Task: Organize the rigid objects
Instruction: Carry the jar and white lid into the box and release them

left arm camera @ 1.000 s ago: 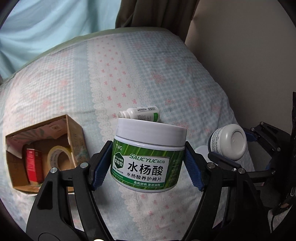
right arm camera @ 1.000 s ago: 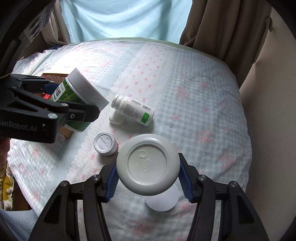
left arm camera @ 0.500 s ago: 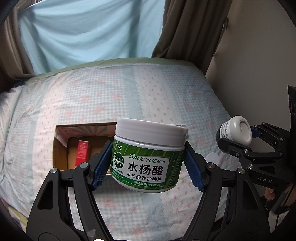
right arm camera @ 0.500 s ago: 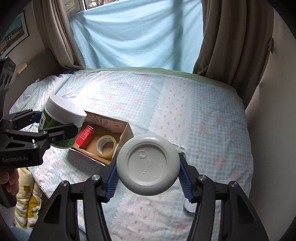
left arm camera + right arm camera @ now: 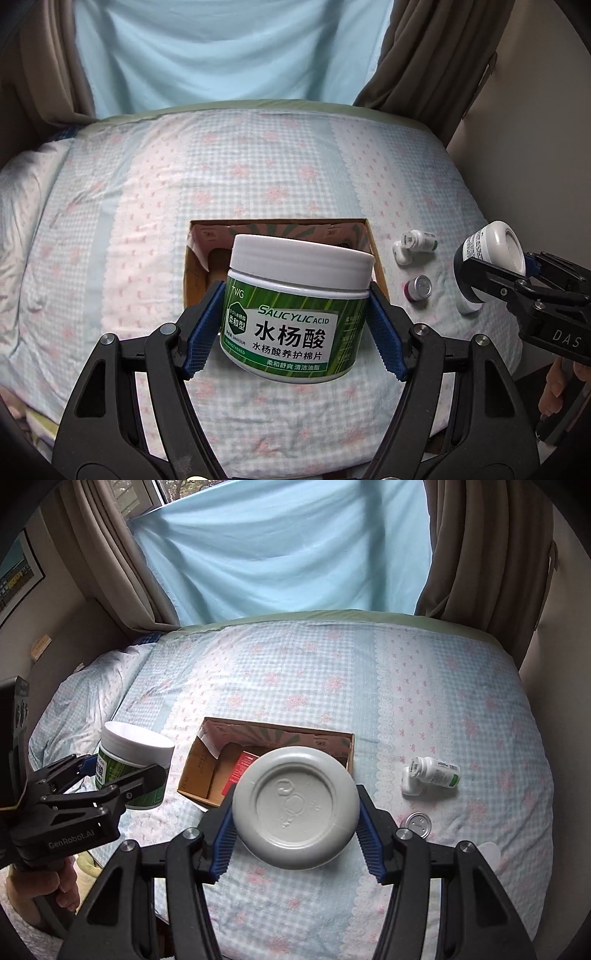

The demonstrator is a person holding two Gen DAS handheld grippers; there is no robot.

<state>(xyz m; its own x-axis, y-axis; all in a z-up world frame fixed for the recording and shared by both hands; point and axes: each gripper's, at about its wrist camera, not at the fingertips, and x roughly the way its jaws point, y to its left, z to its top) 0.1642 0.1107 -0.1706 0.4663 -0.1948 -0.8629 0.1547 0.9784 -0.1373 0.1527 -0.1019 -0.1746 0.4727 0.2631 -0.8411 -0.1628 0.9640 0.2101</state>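
A bed covered in a pale blue and pink checked sheet fills both views, with a light blue cloth hung over the window behind it and brown curtains at either side.

Low in the left wrist view, the left gripper has its blue pads clamped on one green jar with a white lid, held upright above the bed. Its label reads "TWG", "SALICYLIC ACID", "水杨酸", "水杨酸养护棉片" and "STRENGTHENED". In the right wrist view this gripper's body carries the words "GenRobot.AI".

At the bottom centre of the right wrist view, the right gripper is closed on one white bottle, seen end on so only its round grey-white face with an embossed swirl shows. In the left wrist view the same bottle appears at the right edge with small black print too fine to read, and the gripper body there reads "DAS".

Behind both held items, mid-frame, one open cardboard box sits on the sheet with one red carton inside.

To the right of the box lie one small white bottle with a green-banded label, on its side, one white cap touching it, and one little round tin with a silver top. A white object peeks out at the right edge, partly hidden.
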